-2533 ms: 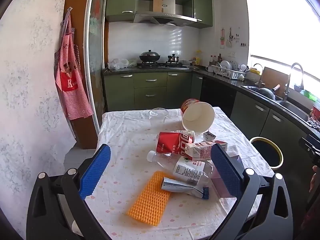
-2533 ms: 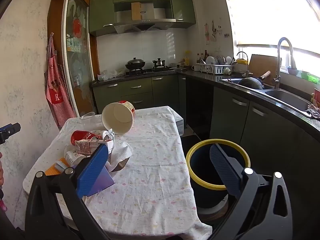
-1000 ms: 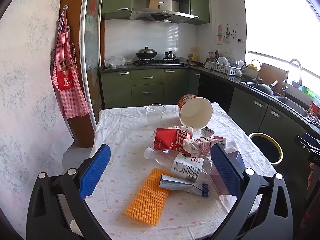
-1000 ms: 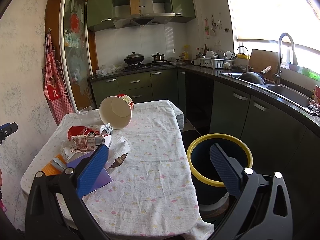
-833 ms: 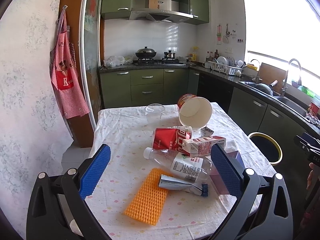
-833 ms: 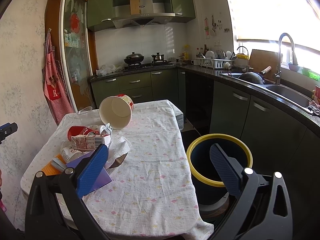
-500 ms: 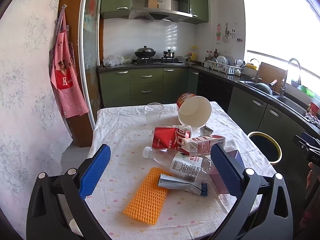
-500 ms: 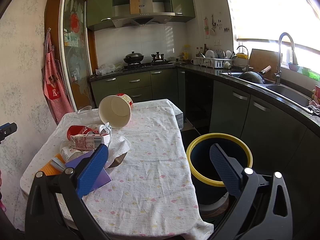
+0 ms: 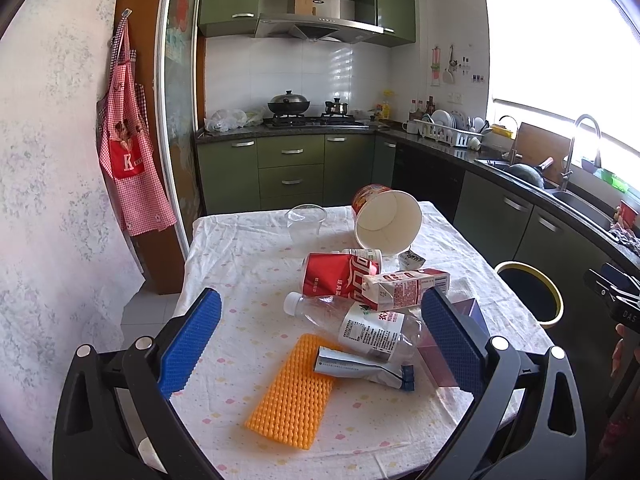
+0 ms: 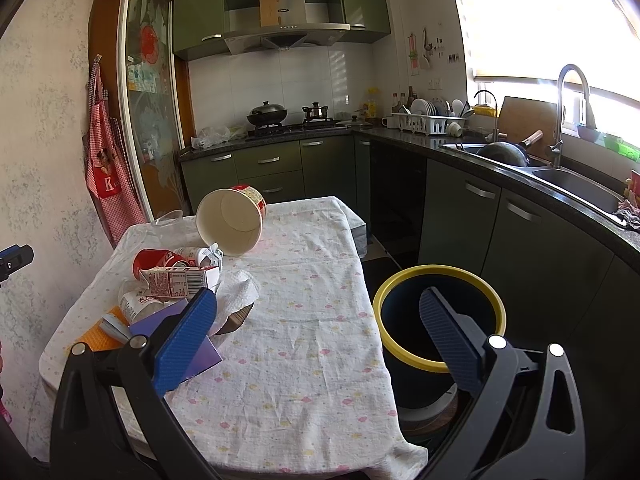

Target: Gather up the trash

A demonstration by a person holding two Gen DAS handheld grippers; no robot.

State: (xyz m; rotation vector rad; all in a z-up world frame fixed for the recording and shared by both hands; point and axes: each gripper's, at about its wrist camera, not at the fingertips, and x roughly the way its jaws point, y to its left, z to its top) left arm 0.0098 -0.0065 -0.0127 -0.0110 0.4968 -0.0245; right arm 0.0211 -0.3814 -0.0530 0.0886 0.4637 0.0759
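Trash lies piled on the cloth-covered table (image 9: 248, 264): a tipped paper bowl (image 9: 387, 221), a crushed red can (image 9: 340, 279), a milk carton (image 9: 406, 289), a clear plastic bottle (image 9: 356, 326), a squeezed tube (image 9: 362, 367), an orange studded mat (image 9: 294, 394), a purple box (image 9: 468, 320) and a clear cup (image 9: 305, 222). My left gripper (image 9: 320, 340) hovers open over the near edge, holding nothing. The right gripper (image 10: 316, 332) is open too, between the table (image 10: 316, 320) and the yellow-rimmed bin (image 10: 440, 320). The bowl (image 10: 230, 222), carton (image 10: 178, 280) and a crumpled tissue (image 10: 238, 294) also show there.
The bin (image 9: 530, 292) stands on the floor right of the table. Green cabinets and a dark counter with a sink (image 10: 576, 184) run along the right wall. A stove with pots (image 9: 308, 114) is at the back. A red apron (image 9: 130, 148) hangs on the left wall.
Both views drifted slightly; the left gripper rose or pulled back a little, so the pile sits a bit lower in frame. Nothing was grasped or moved.
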